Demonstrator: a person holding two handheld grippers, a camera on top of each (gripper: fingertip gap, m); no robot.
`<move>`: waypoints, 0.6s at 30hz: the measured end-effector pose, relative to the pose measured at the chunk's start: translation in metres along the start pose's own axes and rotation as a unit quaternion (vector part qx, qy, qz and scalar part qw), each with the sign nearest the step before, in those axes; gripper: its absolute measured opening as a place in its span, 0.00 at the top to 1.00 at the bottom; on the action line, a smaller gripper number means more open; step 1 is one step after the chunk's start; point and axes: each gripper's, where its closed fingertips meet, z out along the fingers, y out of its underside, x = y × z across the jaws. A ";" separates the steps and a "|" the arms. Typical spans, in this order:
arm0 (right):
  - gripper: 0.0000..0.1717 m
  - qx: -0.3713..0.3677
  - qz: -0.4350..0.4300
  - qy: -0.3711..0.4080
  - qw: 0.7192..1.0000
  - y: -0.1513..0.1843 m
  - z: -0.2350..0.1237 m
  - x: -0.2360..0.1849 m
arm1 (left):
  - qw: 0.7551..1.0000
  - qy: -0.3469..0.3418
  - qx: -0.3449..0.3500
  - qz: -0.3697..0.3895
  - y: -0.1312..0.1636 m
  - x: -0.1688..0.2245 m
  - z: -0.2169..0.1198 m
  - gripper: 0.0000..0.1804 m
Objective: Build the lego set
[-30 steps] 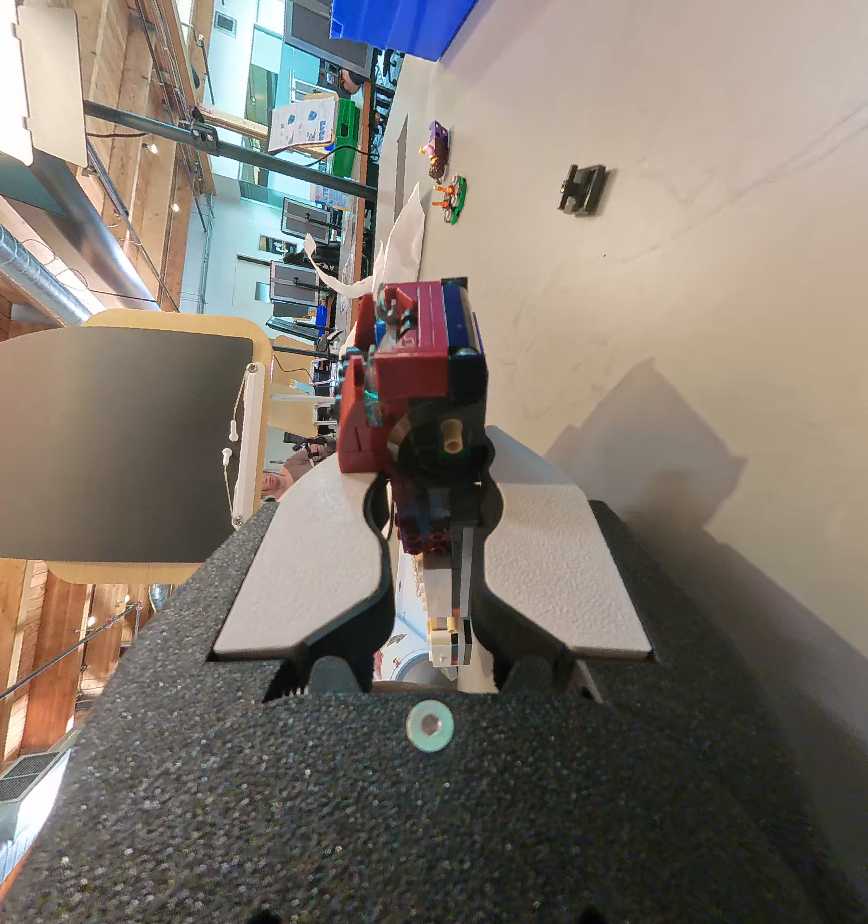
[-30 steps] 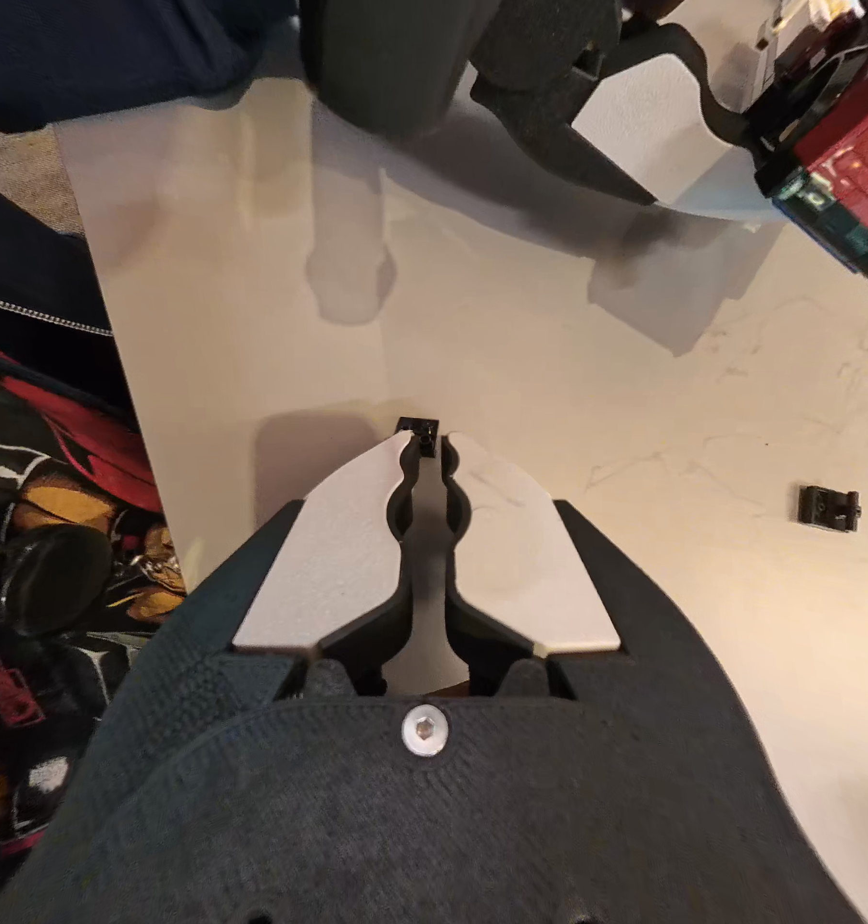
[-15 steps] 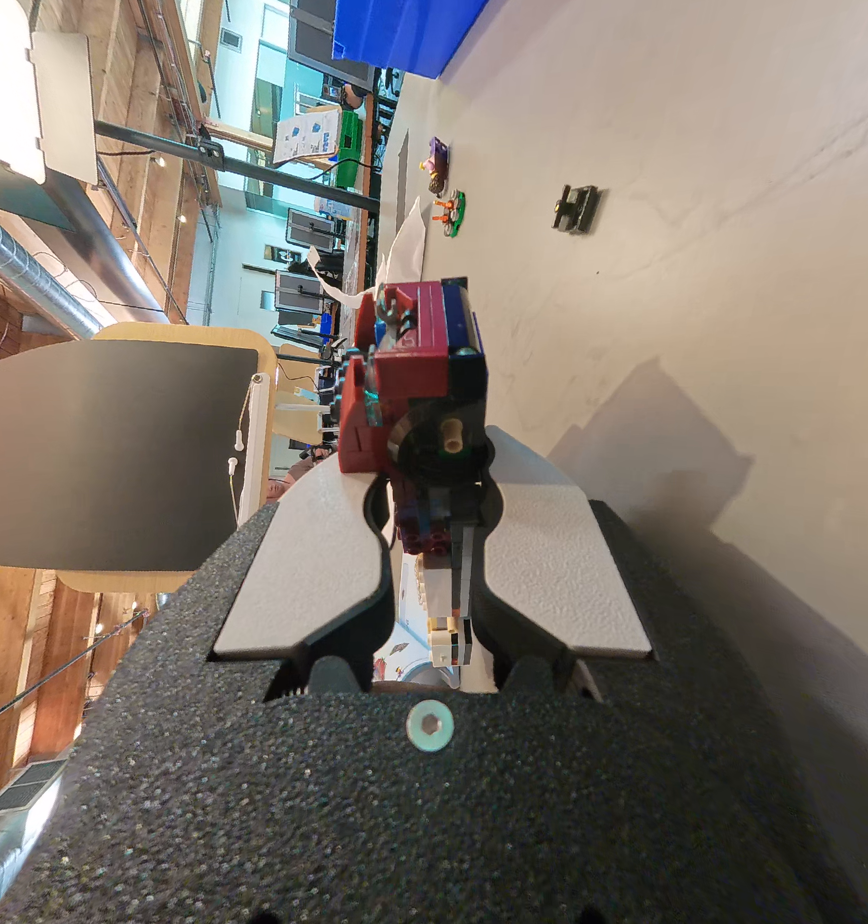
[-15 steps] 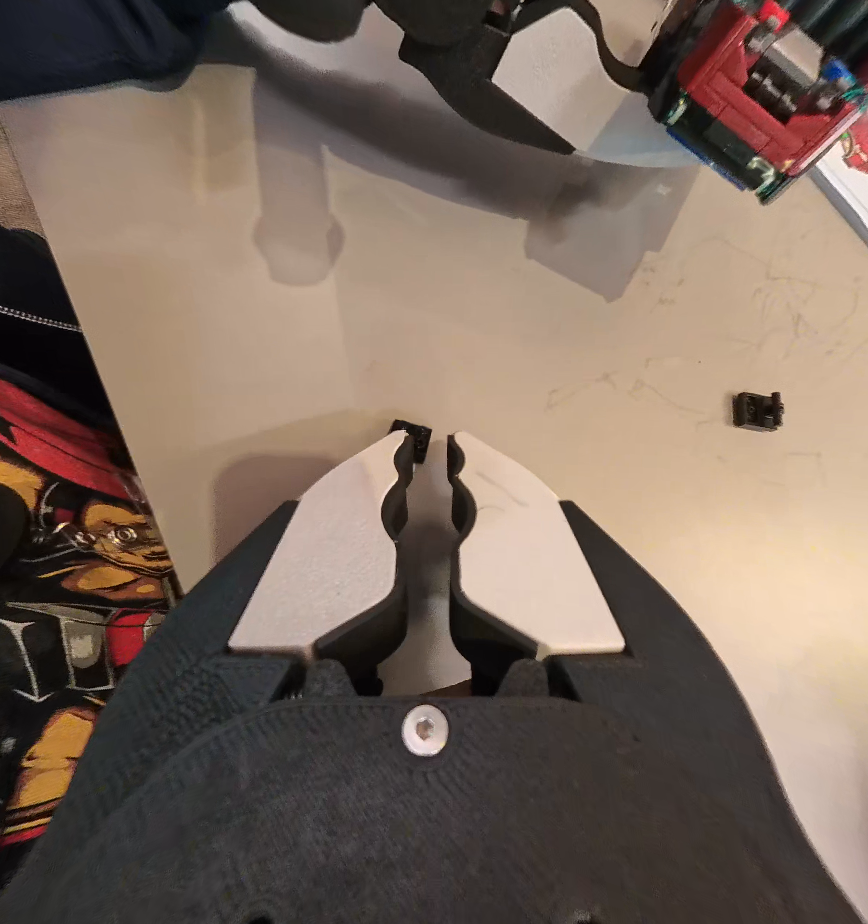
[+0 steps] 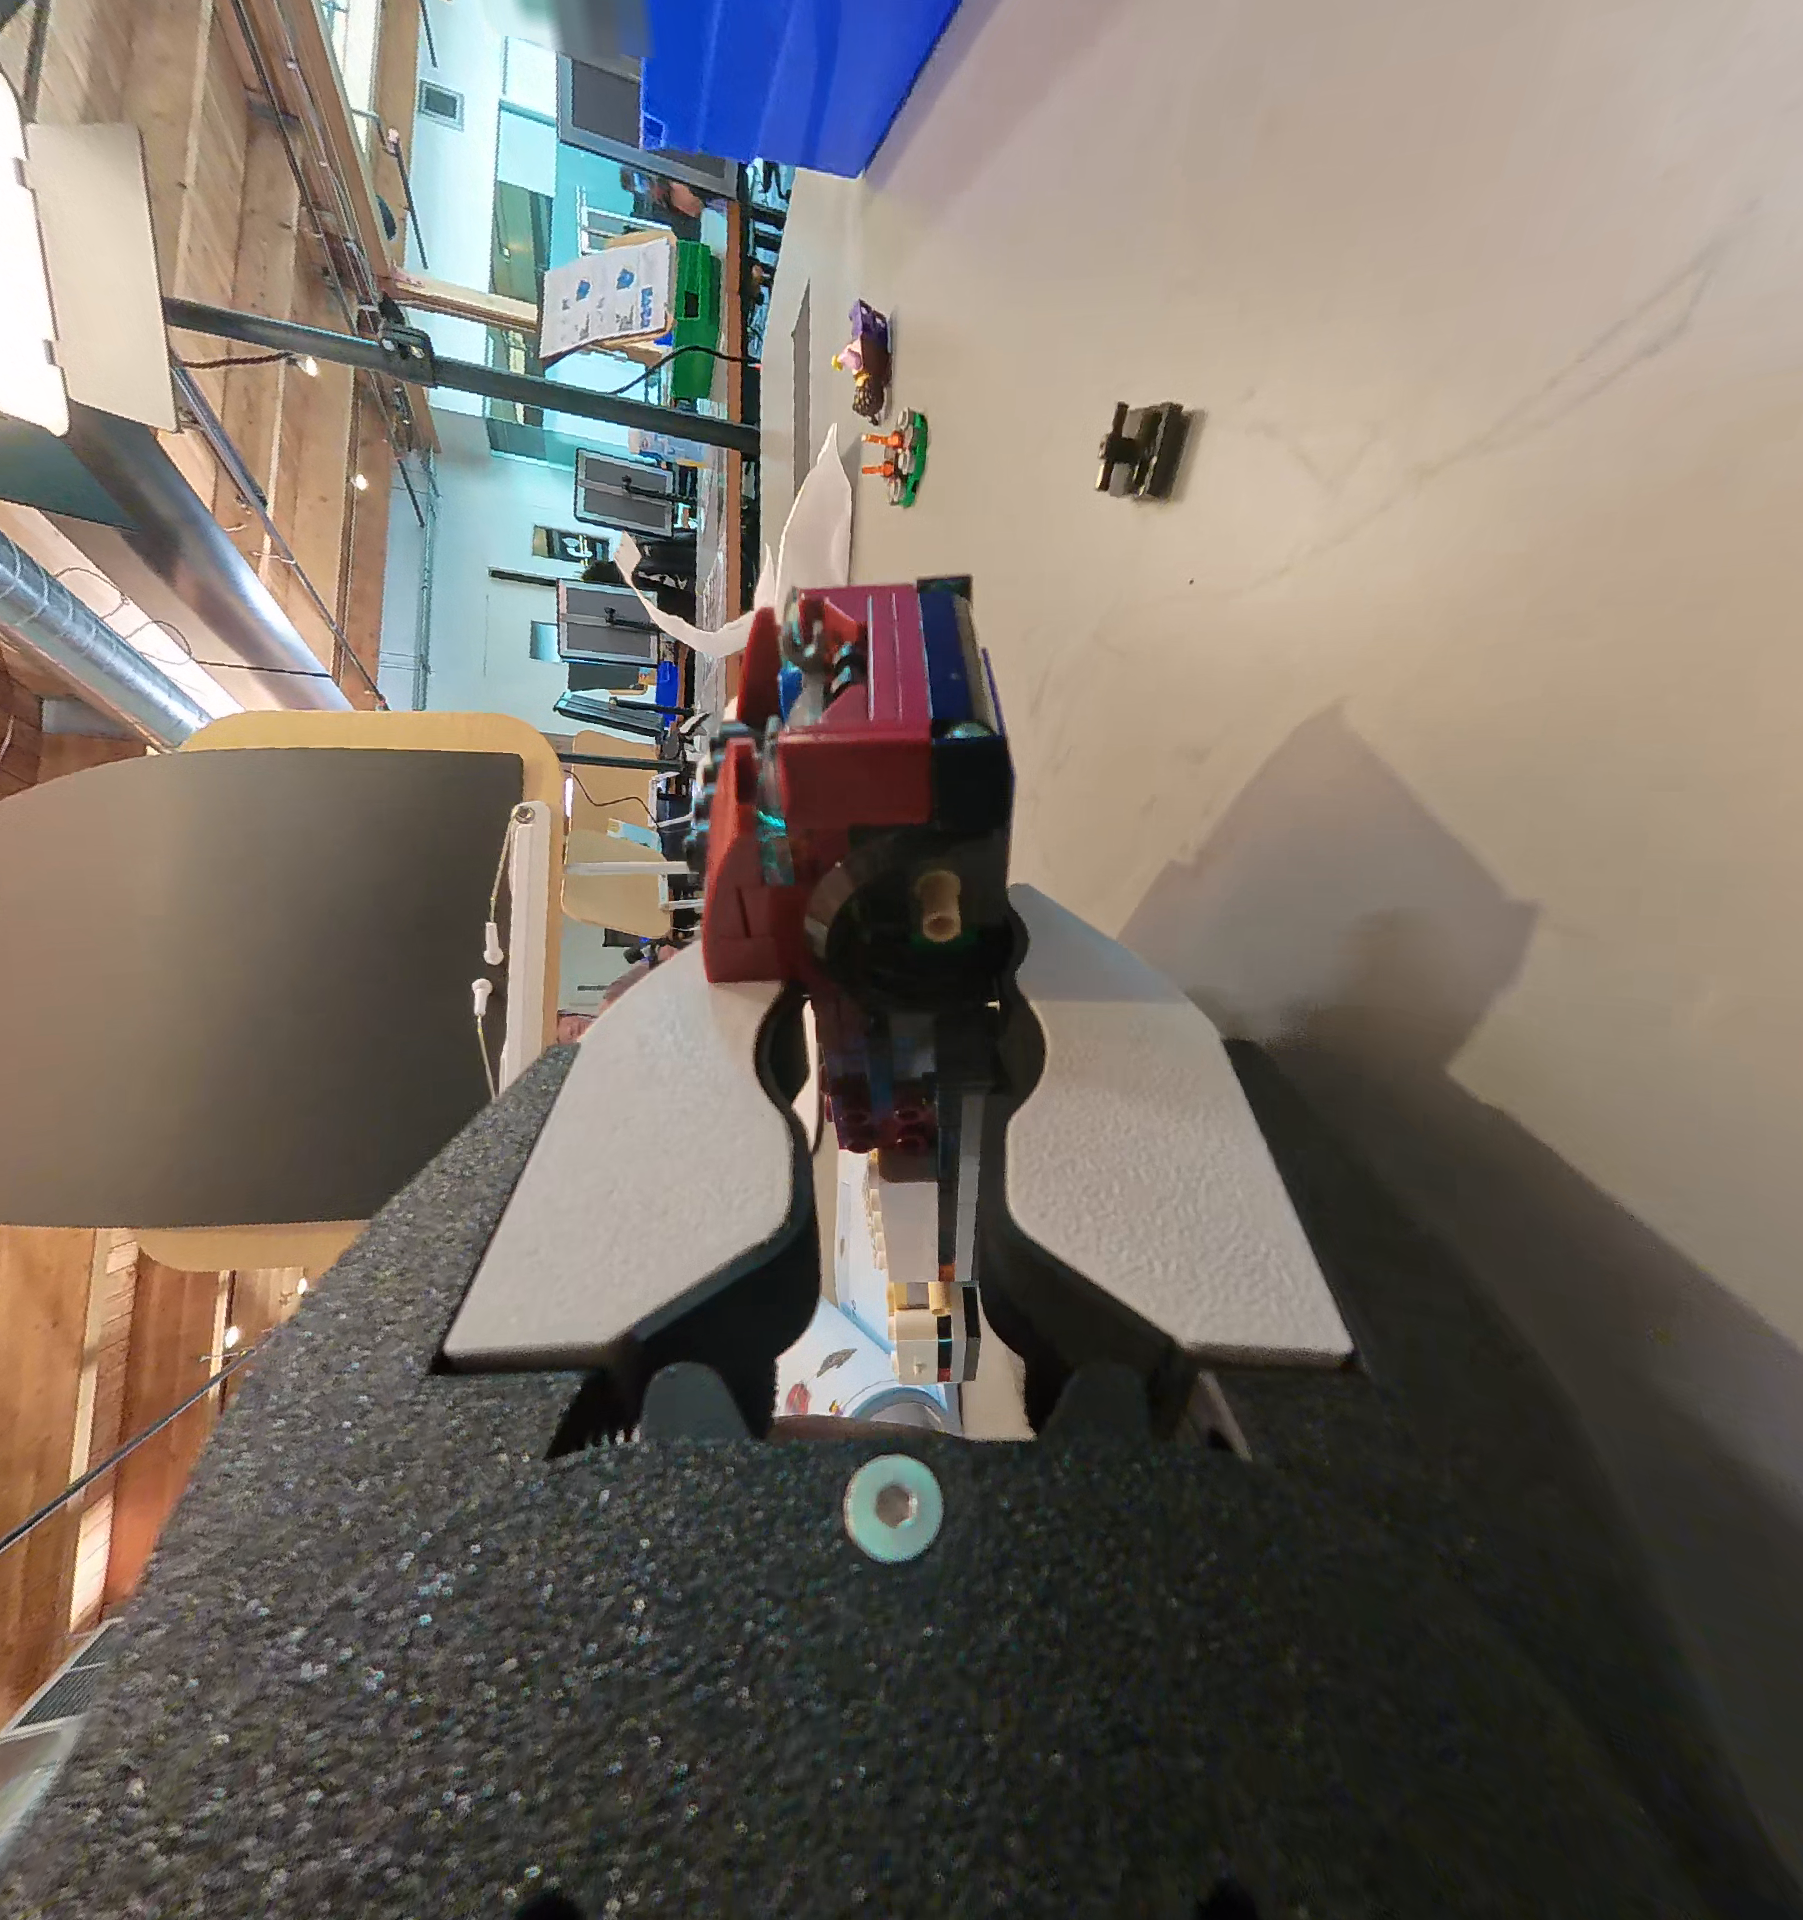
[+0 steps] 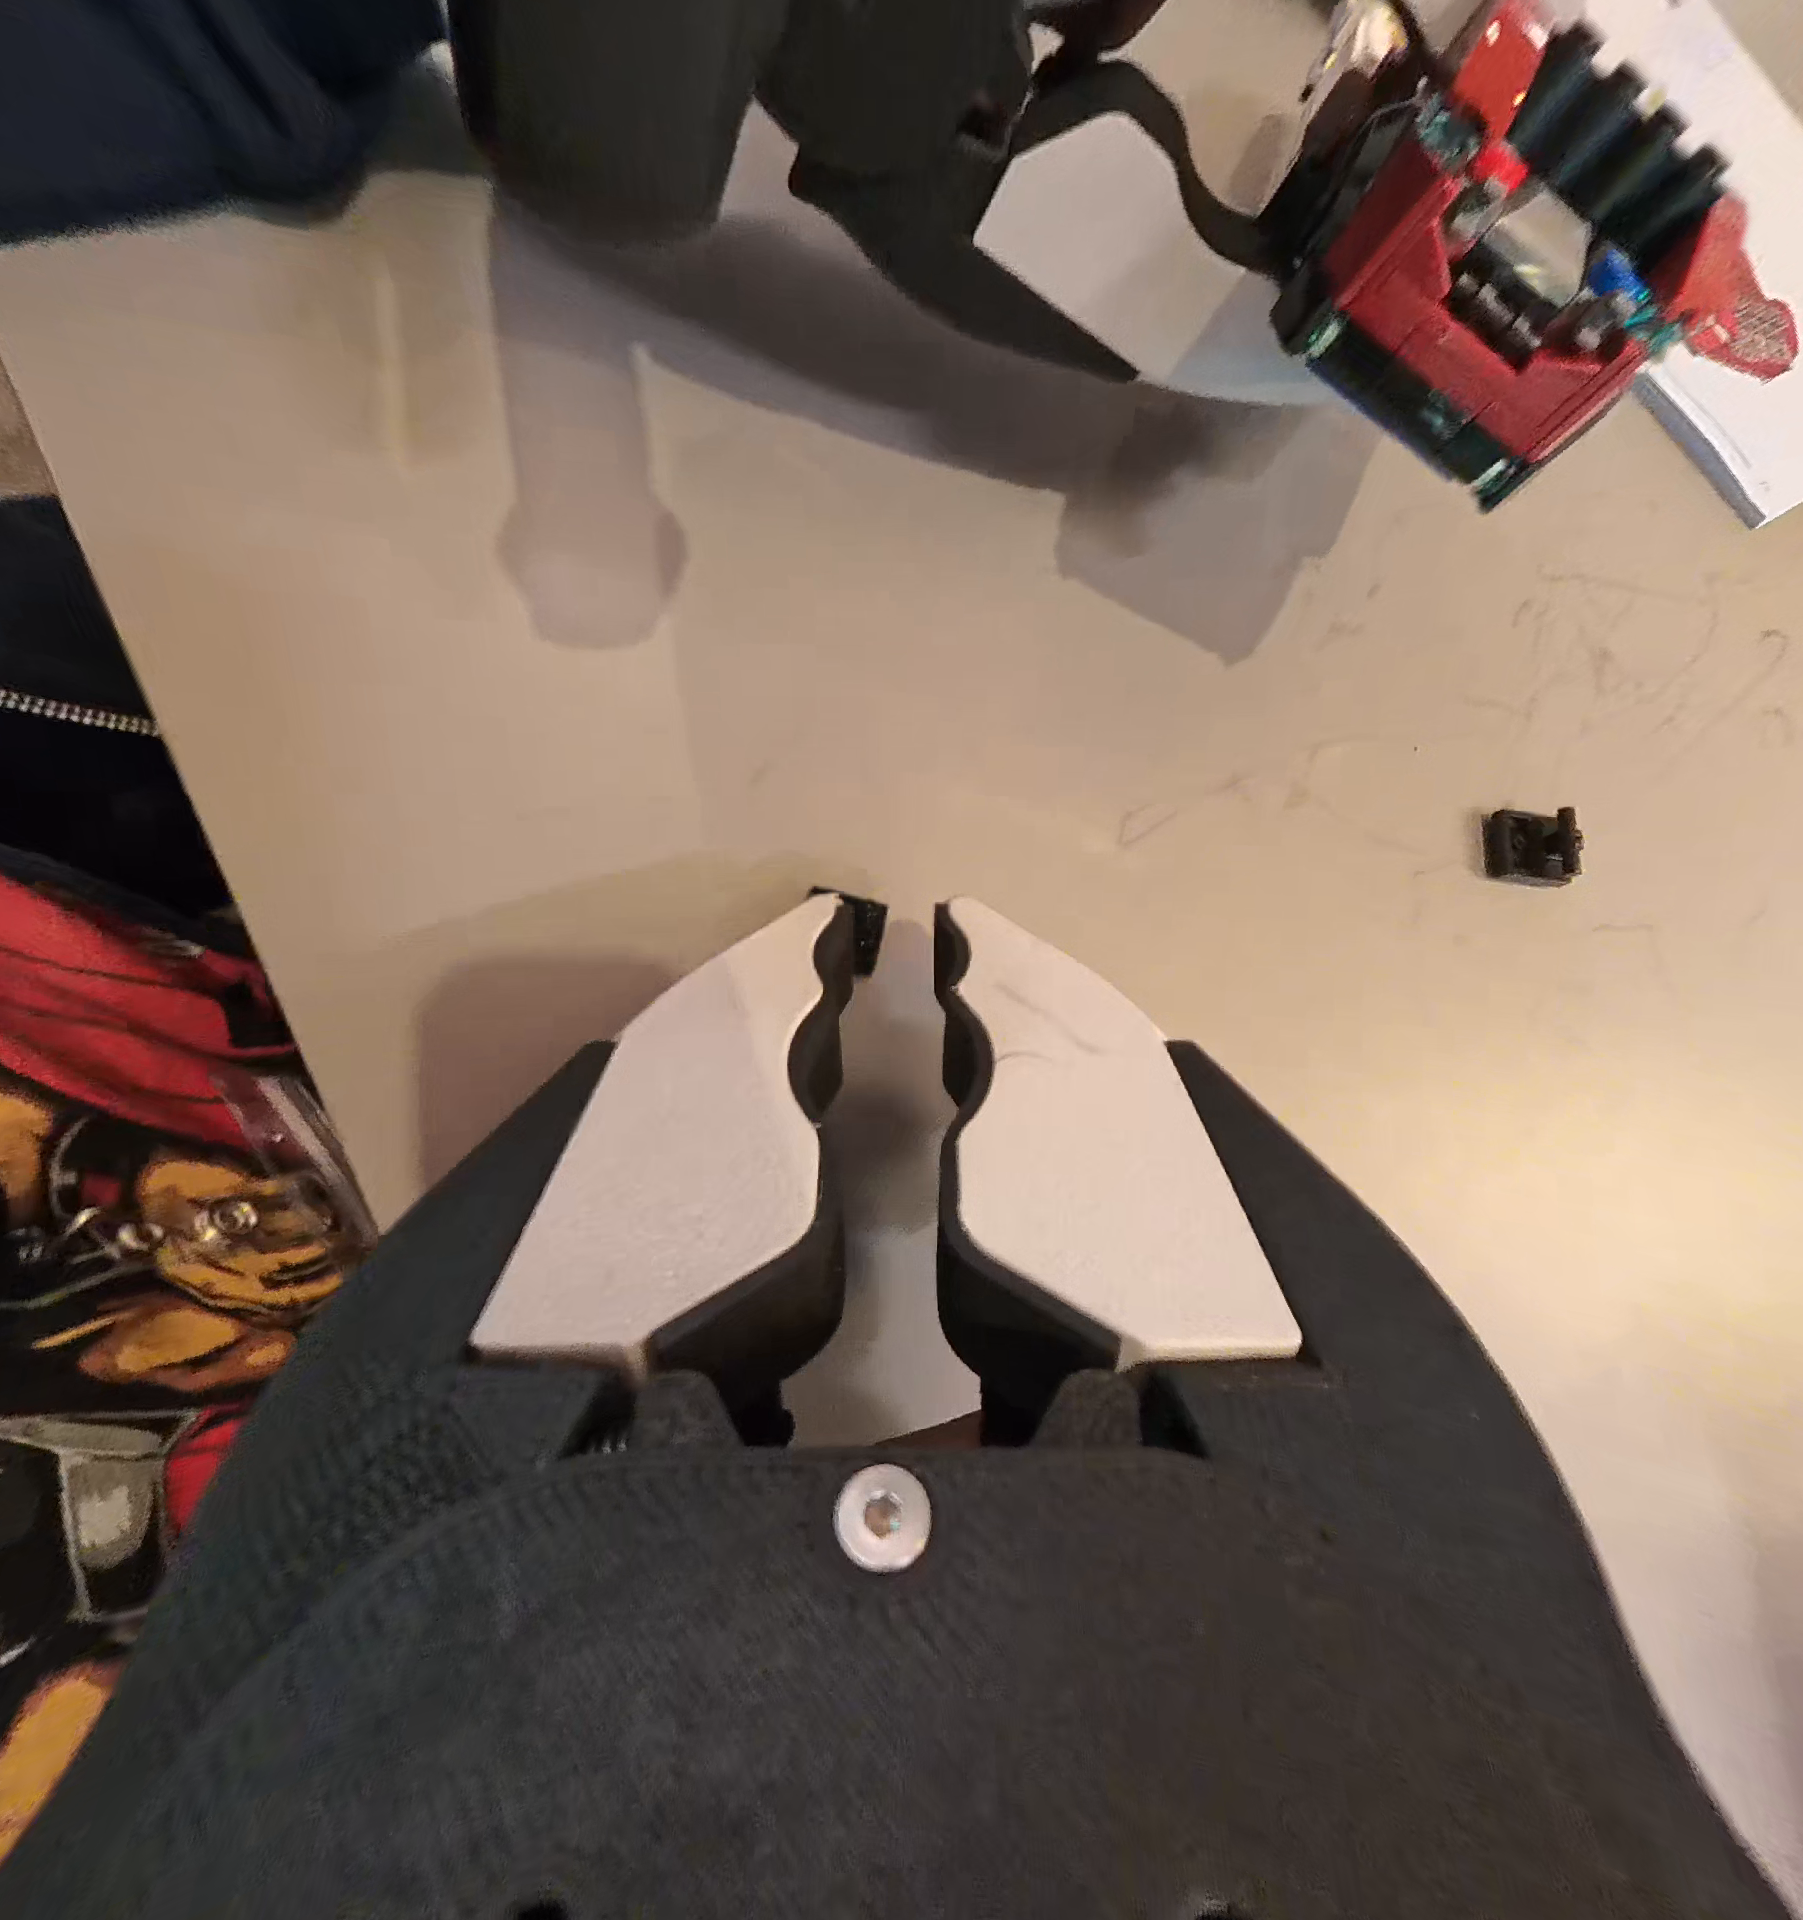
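My left gripper [image 5: 897, 966] is shut on a red, blue and black brick-built model [image 5: 866, 769], held on its side above the cream table [image 5: 1448, 312]. The model's black wheel part sits between the pads. The model [image 6: 1448, 301] and the left gripper's white finger [image 6: 1115, 249] also show at the top of the right wrist view. My right gripper [image 6: 889, 914] is low over the table with its jaws a little apart. A tiny black brick [image 6: 861, 933] lies against the left fingertip [image 6: 772, 956]. The right pad stands clear of it.
A second small black piece [image 6: 1529, 847] lies on the table to the right; it also shows in the left wrist view [image 5: 1144, 449]. A white booklet [image 6: 1728, 208] lies under the model. A purple figure [image 5: 869, 353], a green piece [image 5: 907, 457] and a blue bin [image 5: 772, 73] stand farther off. A person's printed clothing [image 6: 97, 1039] is at the table's left edge.
The right jaws have widened. They pinched the tiny black brick a second ago; the right pad has now left it. The left gripper still holds the model, barely moved.
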 end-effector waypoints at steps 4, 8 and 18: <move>0.91 -0.001 0.002 -0.001 1.000 0.001 0.005 0.001 | 1.000 0.006 -0.004 0.000 0.002 0.004 0.003 0.82; 0.92 -0.014 -0.007 0.002 1.000 0.007 0.007 0.002 | 1.000 0.008 -0.007 -0.001 0.005 0.004 0.001 0.82; 0.92 -0.015 -0.006 0.011 1.000 0.012 0.006 0.006 | 1.000 0.009 -0.010 -0.003 0.007 0.005 0.004 0.82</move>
